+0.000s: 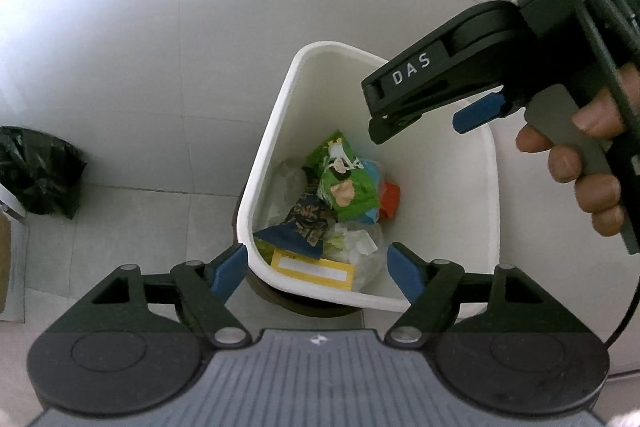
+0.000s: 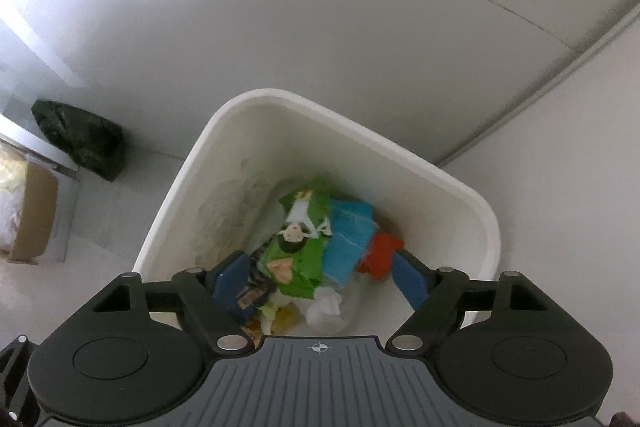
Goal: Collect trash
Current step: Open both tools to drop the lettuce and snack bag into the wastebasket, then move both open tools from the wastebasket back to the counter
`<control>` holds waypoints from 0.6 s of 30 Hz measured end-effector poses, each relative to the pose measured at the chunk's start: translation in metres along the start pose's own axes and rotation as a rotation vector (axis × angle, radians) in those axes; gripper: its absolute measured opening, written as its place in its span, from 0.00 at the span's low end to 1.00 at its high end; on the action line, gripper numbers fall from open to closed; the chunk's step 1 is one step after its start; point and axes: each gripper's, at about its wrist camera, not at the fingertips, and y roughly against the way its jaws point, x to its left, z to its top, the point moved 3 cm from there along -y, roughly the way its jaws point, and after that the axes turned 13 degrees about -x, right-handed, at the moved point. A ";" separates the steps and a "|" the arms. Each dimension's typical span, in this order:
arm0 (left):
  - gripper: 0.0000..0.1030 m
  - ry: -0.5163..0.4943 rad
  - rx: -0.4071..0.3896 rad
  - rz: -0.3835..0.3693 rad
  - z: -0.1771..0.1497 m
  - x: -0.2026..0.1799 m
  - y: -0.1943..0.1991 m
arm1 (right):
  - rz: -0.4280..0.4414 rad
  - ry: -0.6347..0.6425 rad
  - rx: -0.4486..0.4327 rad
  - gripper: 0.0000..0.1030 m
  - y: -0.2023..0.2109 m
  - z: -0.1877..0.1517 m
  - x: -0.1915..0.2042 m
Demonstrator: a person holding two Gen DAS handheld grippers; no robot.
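Observation:
A white trash bin stands on the floor, also in the right wrist view. Inside lies trash: a green snack wrapper, blue wrapper, red wrapper, a dark patterned bag, a yellow label and clear plastic. My left gripper is open and empty above the bin's near rim. My right gripper is open and empty over the bin; it shows from the side in the left wrist view, held by a hand.
A black trash bag sits on the floor by the wall at the left. A cardboard box stands left of it. White walls rise behind the bin, and pale floor tiles lie to its left.

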 end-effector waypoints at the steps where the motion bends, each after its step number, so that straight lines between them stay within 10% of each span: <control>1: 0.73 -0.001 -0.001 -0.002 0.000 -0.001 0.000 | 0.001 -0.002 -0.004 0.78 0.004 0.001 -0.001; 18: 0.87 -0.015 -0.061 -0.056 0.025 -0.004 0.041 | 0.023 0.035 -0.133 0.84 0.113 0.010 0.026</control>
